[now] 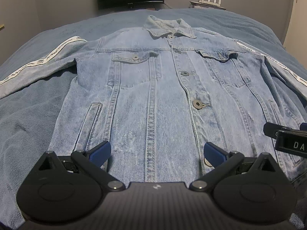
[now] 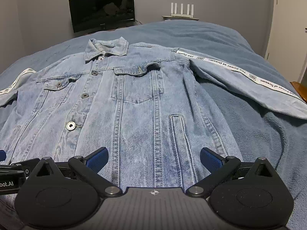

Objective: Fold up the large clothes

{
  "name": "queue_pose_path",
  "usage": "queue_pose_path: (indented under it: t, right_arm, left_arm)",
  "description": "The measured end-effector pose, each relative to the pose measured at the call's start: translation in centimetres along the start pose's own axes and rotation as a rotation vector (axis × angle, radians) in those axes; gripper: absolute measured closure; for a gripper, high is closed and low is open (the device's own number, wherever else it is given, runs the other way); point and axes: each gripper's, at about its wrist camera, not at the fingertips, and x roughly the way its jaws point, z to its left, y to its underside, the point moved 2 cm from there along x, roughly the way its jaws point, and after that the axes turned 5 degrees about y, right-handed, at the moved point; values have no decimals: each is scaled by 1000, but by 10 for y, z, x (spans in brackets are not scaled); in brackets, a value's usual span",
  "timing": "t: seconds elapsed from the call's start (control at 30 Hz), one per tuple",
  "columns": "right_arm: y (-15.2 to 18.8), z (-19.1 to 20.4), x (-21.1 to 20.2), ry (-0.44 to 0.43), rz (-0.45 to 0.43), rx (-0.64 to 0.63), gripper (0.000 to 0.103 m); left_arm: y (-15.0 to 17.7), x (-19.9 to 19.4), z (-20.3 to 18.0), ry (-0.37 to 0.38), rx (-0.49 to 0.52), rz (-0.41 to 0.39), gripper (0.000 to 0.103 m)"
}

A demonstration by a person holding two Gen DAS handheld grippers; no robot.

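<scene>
I saw the bed (image 1: 230, 21) under a blue blanket (image 2: 249, 134) filling most of both views. On it lay the denim jacket (image 1: 153, 95), front side up and buttoned, collar (image 1: 168, 26) at the far end and hem nearest my tools. Its left sleeve (image 1: 38, 67) stretched out to the left and its right sleeve (image 2: 249, 80) out to the right, each carrying a white printed stripe (image 2: 239, 70). Beyond the far edge of the bed a dark monitor (image 2: 102, 9) stood against the wall, and to its right sat a white router (image 2: 181, 10) with upright antennas.

My left tool (image 1: 157, 152) hovered over the near hem, just left of the button placket, its blue pads (image 1: 100, 153) spread wide with nothing between them. My right tool (image 2: 153, 157) was held over the hem on the jacket's right half, near the side pocket slit (image 2: 177, 128), and it was likewise spread wide and empty. The two tools were side by side, each showing at the edge of the other's view. A metal button (image 1: 197, 103) sat on the placket ahead of the left tool.
</scene>
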Motion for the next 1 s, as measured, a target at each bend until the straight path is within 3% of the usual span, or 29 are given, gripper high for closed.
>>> queue_pose_path:
  t: [1.0]
  right_arm:
    - [1,1,-1,3,7,-1,0]
  left_arm:
    - [2,3,-3,-3,-2,5,0]
